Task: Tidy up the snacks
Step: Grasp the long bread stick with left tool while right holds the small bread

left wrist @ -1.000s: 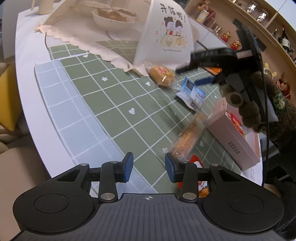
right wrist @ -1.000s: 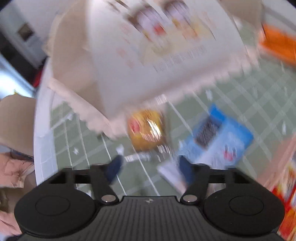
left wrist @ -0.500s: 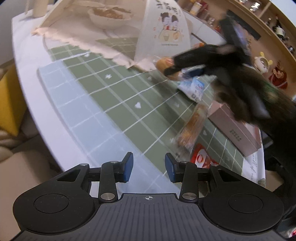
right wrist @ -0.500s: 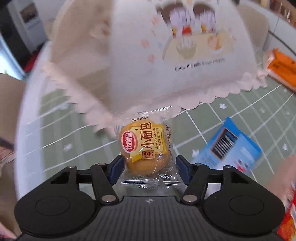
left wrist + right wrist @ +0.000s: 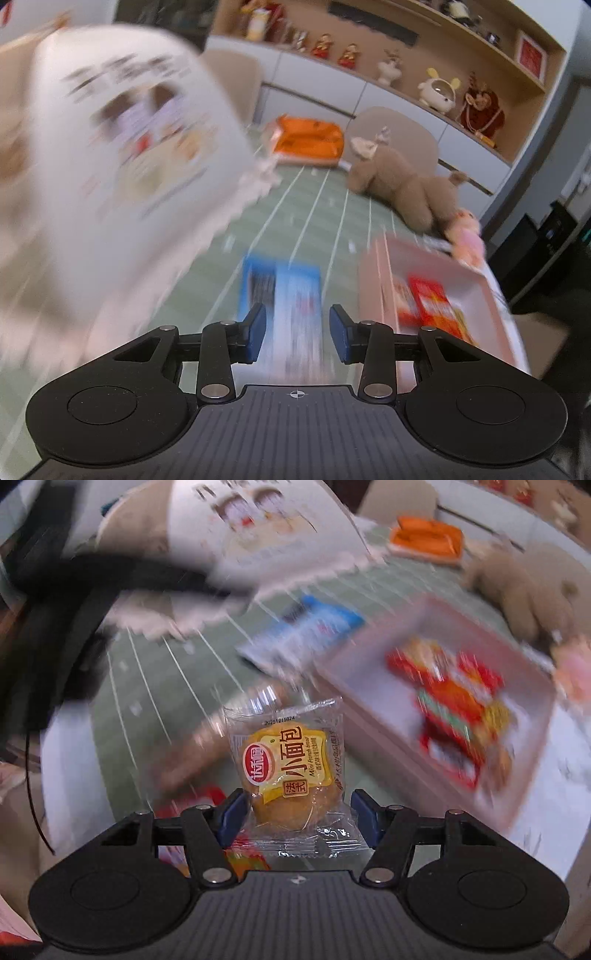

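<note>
Right claw (image 5: 295, 812) pinches the wrapped mini bread (image 5: 291, 775) by its middle, just short of the pink box (image 5: 376, 734); light, soft and crinkly-slick, it likely wants gentle pressure.

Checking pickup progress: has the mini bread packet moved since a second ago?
Yes. The mini bread packet, then lying by the white food cover, is now lifted in the right gripper, nearer the pink box.

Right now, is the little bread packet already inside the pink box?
No, the bread packet is held between the right gripper's fingers, outside the pink box, which holds red snack packs.
</note>
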Available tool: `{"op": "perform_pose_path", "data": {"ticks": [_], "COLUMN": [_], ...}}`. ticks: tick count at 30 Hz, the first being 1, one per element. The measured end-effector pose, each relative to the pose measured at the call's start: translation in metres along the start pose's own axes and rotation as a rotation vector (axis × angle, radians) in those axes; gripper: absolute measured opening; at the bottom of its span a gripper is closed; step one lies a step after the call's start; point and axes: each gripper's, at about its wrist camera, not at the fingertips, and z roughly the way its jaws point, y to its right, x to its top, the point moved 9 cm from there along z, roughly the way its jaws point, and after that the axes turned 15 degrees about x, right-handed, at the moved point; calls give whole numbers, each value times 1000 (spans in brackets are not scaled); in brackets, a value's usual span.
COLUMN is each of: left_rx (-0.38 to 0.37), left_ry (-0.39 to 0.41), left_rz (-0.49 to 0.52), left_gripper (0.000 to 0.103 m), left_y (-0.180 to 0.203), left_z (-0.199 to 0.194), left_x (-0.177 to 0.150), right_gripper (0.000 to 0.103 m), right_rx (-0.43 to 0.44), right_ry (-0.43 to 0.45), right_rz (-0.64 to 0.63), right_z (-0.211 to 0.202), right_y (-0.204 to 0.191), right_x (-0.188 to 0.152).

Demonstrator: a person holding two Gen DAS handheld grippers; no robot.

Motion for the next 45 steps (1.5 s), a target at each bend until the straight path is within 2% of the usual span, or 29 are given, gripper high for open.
{"op": "perform_pose_path", "data": {"ticks": [3, 6, 9, 11, 12, 14, 19, 23, 25, 28, 30, 32, 34, 37, 40, 42, 45], "left_rx": [84, 162, 204, 206, 201, 181, 136, 175, 209, 209, 199, 192, 133, -4, -137, -164, -117], "left_ry": [-8, -52, -102, -144, -144, -129, -139, -139, -154, -189, -204, -206, -175, -145, -170, -206, -254], "left_rz": [86, 185, 284, 367, 397, 441, 477, 508, 473, 400, 370, 311, 195, 126, 190, 269, 354], "left_gripper": [42, 42, 36, 27, 26, 25, 25, 24, 21, 20, 20, 20, 20, 22, 22, 25, 25], "left_y": [22, 37, 46, 52, 53, 52, 32, 0, -22, -50, -65, -78, -87, -71, -27, 3, 30], "left_z": [56, 106, 133, 142, 142, 135, 98, 57, 35, 3, -17, -34, -58, -90, -108, -111, -105], "left_x": [23, 32, 29, 18, 13, 5, -27, -59, -75, -101, -117, -124, -121, -115, -130, -150, -181], "right_gripper": [62, 62, 62, 62, 62, 62, 63, 65, 67, 72, 78, 78, 80, 82, 82, 82, 82], "right_rx": [30, 41, 46, 32, 21, 15, 10, 10, -5, -18, -19, -25, -10, -20, -45, -69, -96], "right_ry": [-14, -8, 4, 12, 13, 12, 2, -13, -19, -15, -12, -10, -6, 7, 26, 29, 31], "right_rz": [61, 85, 91, 78, 66, 56, 56, 70, 80, 114, 136, 148, 154, 167, 179, 197, 192], "right_z": [6, 9, 9, 7, 7, 7, 12, 20, 24, 26, 28, 32, 36, 40, 39, 35, 17], "right_y": [12, 22, 27, 30, 32, 37, 40, 36, 34, 29, 25, 17, 5, -8, -11, -11, -13], "right_x": [-28, -45, -50, -49, -48, -46, -42, -41, -43, -45, -46, -46, -47, -49, -52, -57, -67]}}
